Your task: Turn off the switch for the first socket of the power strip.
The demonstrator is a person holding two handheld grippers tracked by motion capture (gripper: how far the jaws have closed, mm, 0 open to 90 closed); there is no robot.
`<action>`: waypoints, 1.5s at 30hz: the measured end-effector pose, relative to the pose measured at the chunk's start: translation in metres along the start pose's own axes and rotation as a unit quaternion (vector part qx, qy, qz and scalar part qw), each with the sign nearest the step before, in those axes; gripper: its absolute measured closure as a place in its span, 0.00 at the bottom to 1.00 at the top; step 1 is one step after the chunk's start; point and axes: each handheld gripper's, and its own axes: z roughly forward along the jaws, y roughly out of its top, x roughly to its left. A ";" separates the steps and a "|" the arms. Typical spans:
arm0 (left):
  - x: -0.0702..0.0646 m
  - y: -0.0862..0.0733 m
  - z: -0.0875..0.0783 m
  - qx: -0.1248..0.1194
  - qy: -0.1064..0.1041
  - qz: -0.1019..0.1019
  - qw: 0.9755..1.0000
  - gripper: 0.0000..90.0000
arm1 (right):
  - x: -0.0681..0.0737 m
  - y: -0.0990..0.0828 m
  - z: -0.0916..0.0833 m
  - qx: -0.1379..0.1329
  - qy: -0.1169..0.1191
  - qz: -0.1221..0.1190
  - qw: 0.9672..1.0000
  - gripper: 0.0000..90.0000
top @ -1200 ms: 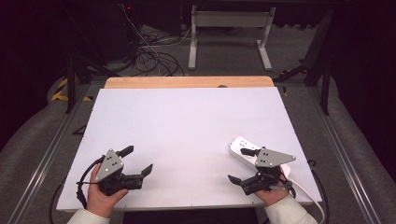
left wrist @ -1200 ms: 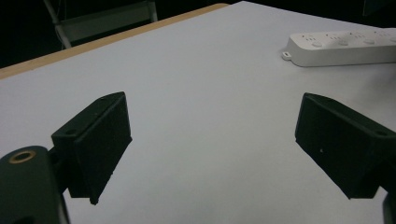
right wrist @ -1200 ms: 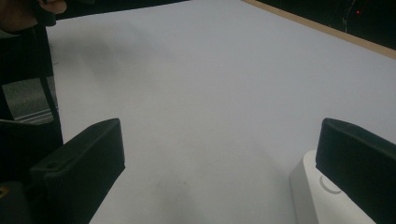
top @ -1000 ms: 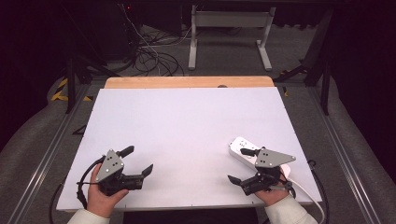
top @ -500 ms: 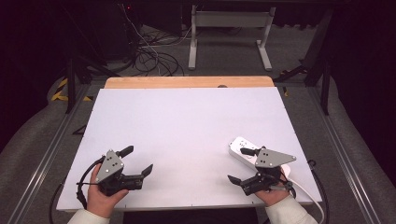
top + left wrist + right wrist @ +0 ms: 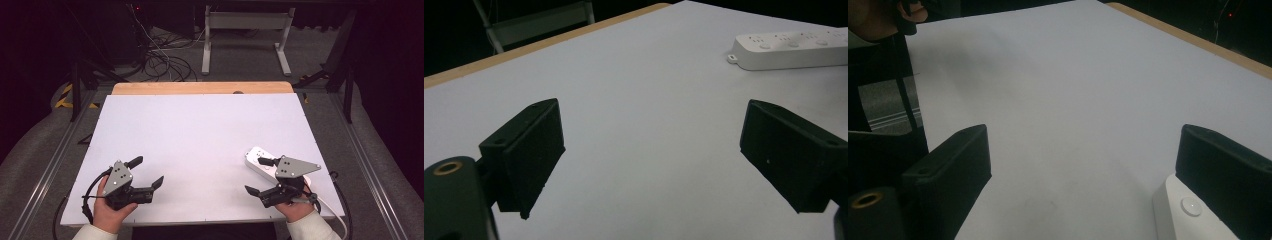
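light is falling from above onto the matte white rectangular tabletop (image 6: 200,145), which is reading evenly bright and slightly bluish with no glare, while the surrounding floor and background are sinking into near black. the high view is looking soft and low in detail. in both gripper views the close black tongs are blurring, casting faint, diffuse shadows.

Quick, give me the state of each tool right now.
Left tool: open, nothing between its jaws.
Right tool: open, jaws just been closing a little; one jaw is over the end of the white power strip, not gripping it.
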 end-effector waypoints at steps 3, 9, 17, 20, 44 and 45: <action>0.000 0.000 0.000 0.000 0.000 -0.001 1.000 0.12 | 0.000 0.003 -0.003 0.003 -0.005 0.001 1.000 0.10; 0.000 0.000 0.000 -0.001 0.001 0.002 1.000 0.12 | -0.003 0.008 -0.007 0.008 -0.014 0.000 1.000 0.12; 0.000 0.000 0.000 -0.003 -0.002 -0.007 1.000 0.12 | -0.005 0.016 -0.012 0.013 -0.026 -0.004 1.000 0.15; 0.000 0.000 -0.001 -0.002 -0.003 -0.008 1.000 0.12 | -0.005 0.017 -0.014 0.014 -0.027 -0.004 1.000 0.15; 0.000 0.000 -0.001 -0.002 0.001 -0.012 1.000 0.12 | -0.024 0.026 -0.035 0.076 -0.054 0.023 0.995 0.33; 0.000 0.000 -0.001 -0.002 0.002 -0.012 1.000 0.12 | -0.024 0.026 -0.035 0.076 -0.054 0.023 0.995 0.33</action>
